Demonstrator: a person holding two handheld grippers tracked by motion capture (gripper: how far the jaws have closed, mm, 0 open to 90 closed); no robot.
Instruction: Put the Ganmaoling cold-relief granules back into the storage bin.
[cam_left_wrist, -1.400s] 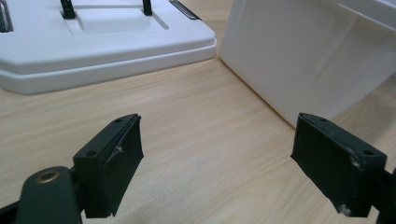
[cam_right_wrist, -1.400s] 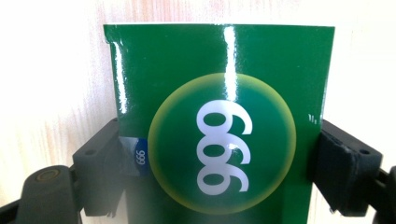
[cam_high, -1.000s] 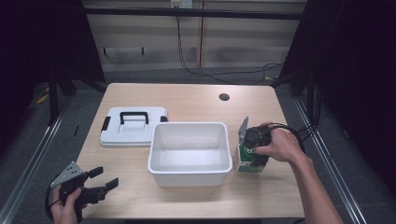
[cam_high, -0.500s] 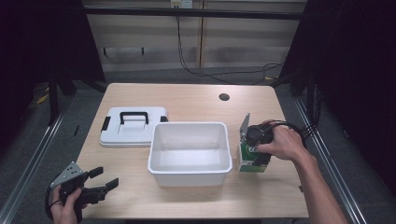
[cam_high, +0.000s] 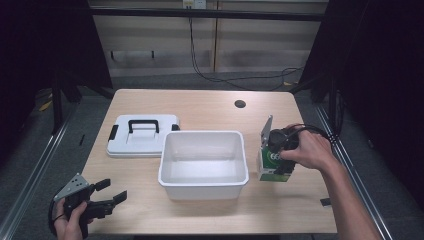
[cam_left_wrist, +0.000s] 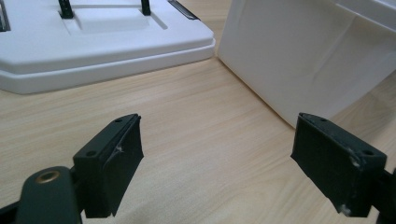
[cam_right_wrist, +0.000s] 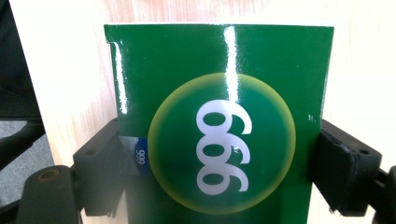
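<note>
- The right gripper has its two black jaws pressed on the two sides of a green box, so it is pinching the box between them.
- In the right gripper view the box face is glossy green, with a yellow-edged circle and the white number "999" printed on it; a small blue label with the same number is near the left jaw.
- In the high view the same right gripper comes down on the green box from above, with the person's right hand closed around it.
- The box stands on the wooden table, just beside the right wall of the white bin, near the table's right edge. I cannot tell if the box touches the bin.
- The left gripper has its jaws spread wide, with nothing between them except bare table surface.
- In the left gripper view, the outer wall of the white bin is ahead on the right and the white lid is ahead on the left.
- In the high view the left gripper is at the near left corner of the table, held by the left hand, well apart from the box.
- The white lid, with a black handle and black clips, lies flat on the table, touching or almost touching the left back corner of the bin.
- The bin is open on top and looks empty inside.
</note>
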